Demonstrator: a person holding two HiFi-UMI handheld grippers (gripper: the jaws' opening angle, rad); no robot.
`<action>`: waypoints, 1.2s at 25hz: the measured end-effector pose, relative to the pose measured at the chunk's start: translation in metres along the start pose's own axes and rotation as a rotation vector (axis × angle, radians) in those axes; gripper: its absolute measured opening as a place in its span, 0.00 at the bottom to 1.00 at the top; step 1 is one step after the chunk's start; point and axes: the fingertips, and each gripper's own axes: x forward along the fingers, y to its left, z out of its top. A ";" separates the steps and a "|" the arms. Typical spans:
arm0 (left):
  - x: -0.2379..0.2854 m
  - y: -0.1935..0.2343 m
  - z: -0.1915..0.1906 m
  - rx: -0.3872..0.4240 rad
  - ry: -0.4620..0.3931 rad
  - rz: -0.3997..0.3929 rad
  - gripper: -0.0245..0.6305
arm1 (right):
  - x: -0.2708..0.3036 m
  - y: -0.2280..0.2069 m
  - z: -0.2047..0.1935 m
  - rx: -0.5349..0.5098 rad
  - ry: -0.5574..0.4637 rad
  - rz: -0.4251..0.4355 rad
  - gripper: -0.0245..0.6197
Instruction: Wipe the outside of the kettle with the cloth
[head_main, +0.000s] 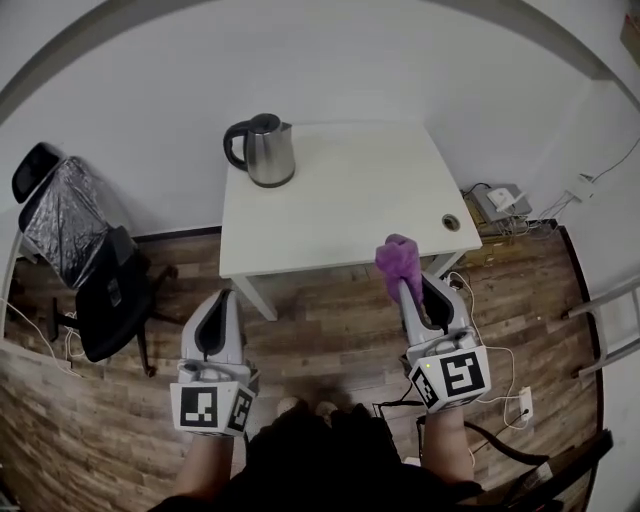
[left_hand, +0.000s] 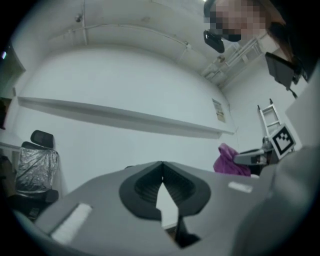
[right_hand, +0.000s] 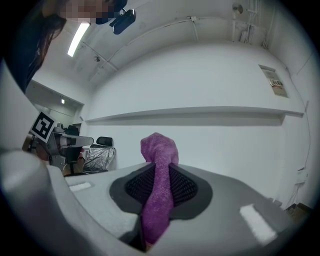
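A steel kettle (head_main: 265, 150) with a black handle and lid stands upright at the far left corner of the white table (head_main: 350, 200). My right gripper (head_main: 412, 287) is at the table's near edge, right of centre, and is shut on a purple cloth (head_main: 398, 258) whose bunched end sticks out past the fingertips. The right gripper view shows the cloth (right_hand: 159, 175) pinched between the ribbed pads. My left gripper (head_main: 222, 296) hangs over the wooden floor in front of the table's left leg. Its jaws (left_hand: 161, 172) are shut with nothing between them. The kettle is far from both grippers.
A black office chair (head_main: 70, 215) draped in silver foil stands left of the table. Cables and a power strip (head_main: 500, 200) lie on the floor at the right, beside a ladder (head_main: 610, 320). The table has a round cable hole (head_main: 451, 222) near its right edge.
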 end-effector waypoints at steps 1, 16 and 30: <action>0.000 0.005 0.006 0.008 -0.014 0.010 0.04 | -0.003 -0.001 0.002 -0.001 -0.006 -0.014 0.16; -0.016 0.048 0.019 0.017 -0.047 0.061 0.04 | 0.003 0.025 0.015 -0.001 0.046 -0.208 0.16; -0.013 0.043 0.011 0.016 -0.013 0.015 0.04 | 0.000 0.026 0.020 -0.041 0.075 -0.225 0.15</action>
